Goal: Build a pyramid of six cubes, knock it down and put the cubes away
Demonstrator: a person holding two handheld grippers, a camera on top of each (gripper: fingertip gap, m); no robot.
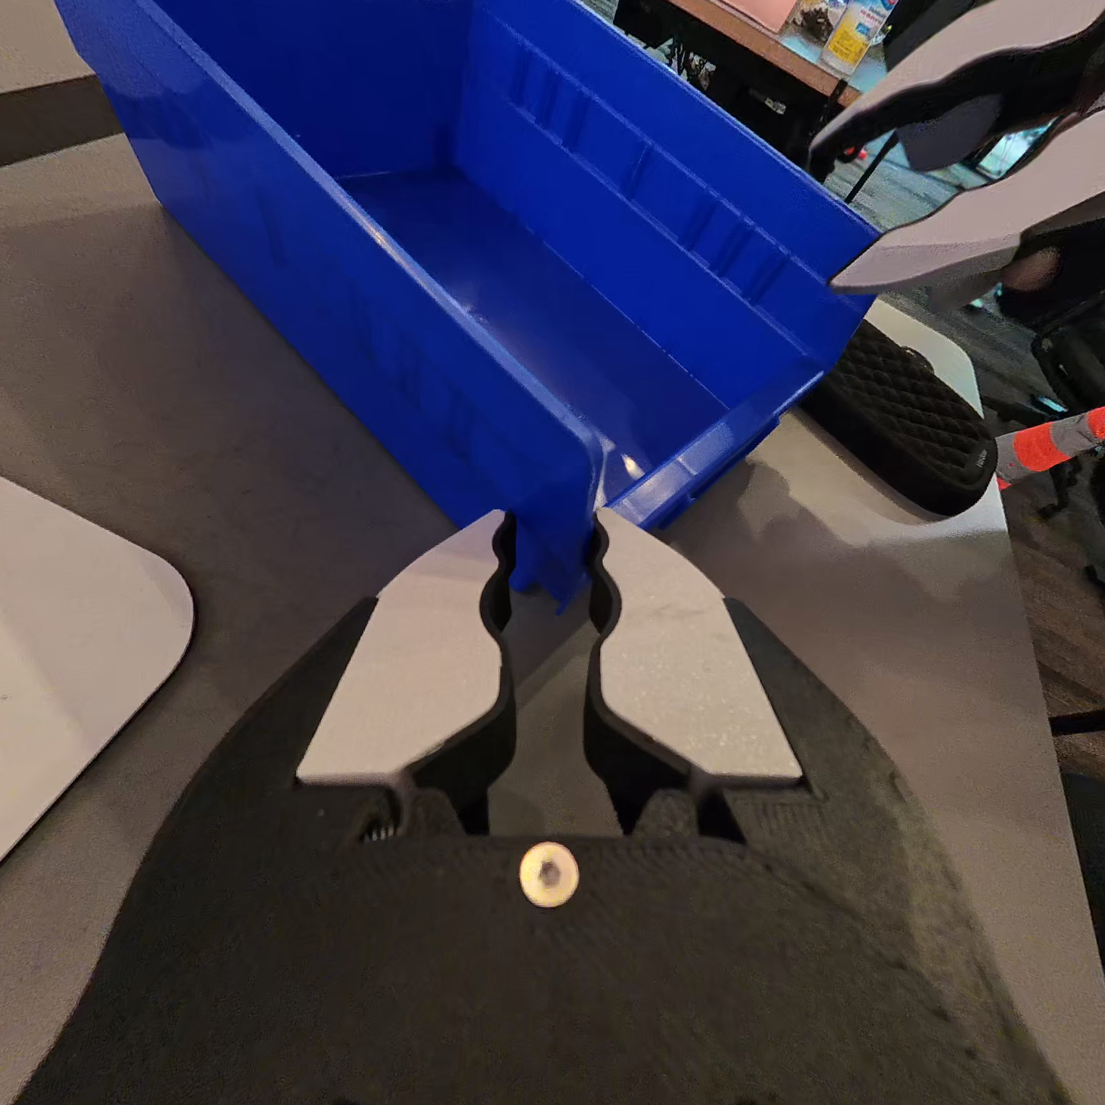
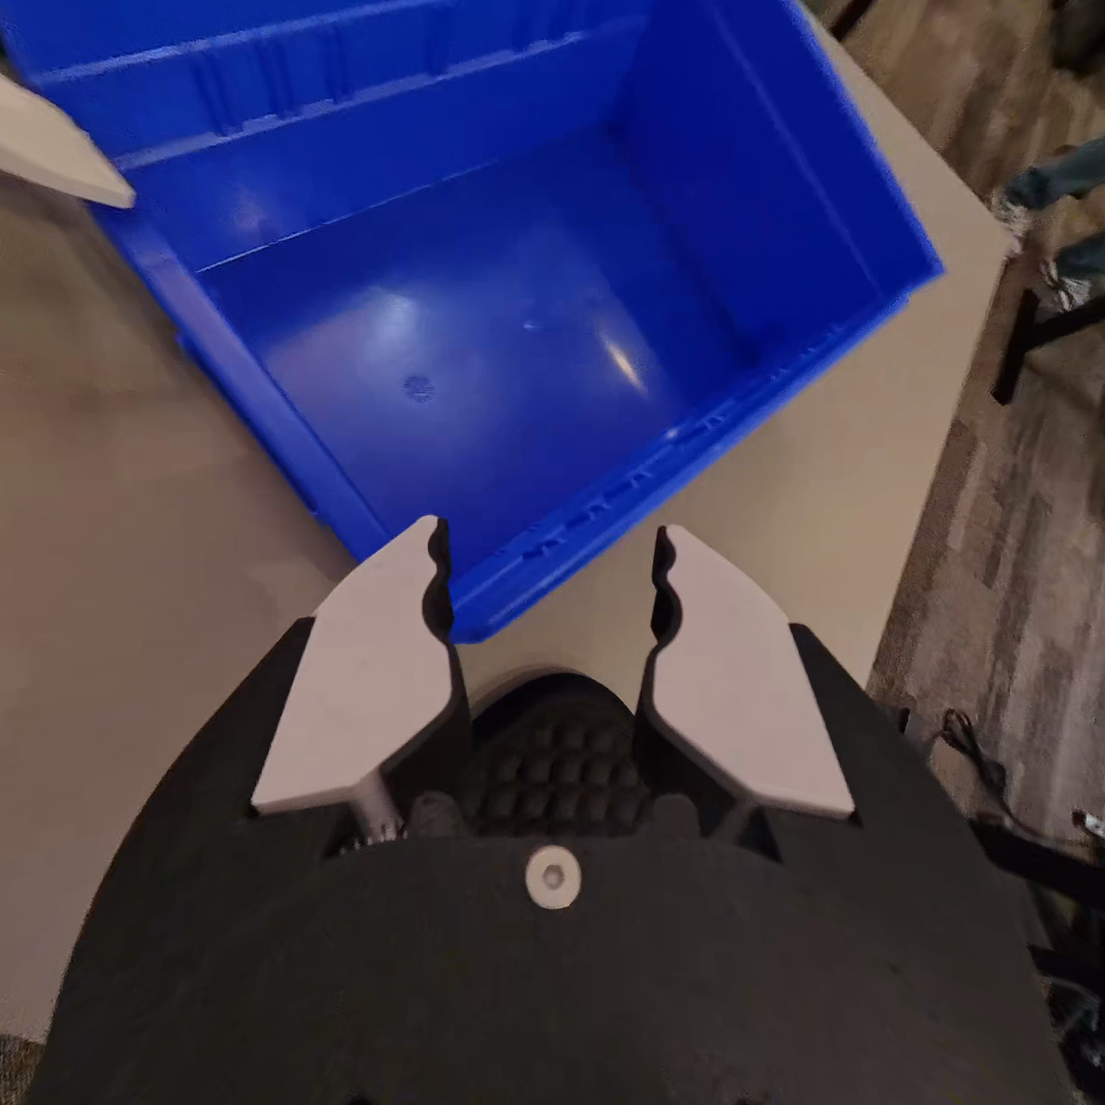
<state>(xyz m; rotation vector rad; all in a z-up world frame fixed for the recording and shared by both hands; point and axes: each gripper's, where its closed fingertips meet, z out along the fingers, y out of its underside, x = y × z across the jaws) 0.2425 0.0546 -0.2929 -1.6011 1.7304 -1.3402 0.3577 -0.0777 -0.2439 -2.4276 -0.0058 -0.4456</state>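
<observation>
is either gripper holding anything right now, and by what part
The left gripper straddles the near corner of the blue bin; whether its pads press is unclear. The right gripper is open, holding nothing.

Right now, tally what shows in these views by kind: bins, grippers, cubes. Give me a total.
Blue bin: 1
Grippers: 2, the left gripper and the right gripper
Cubes: 0 in view, none in the bin
Total: 3
</observation>
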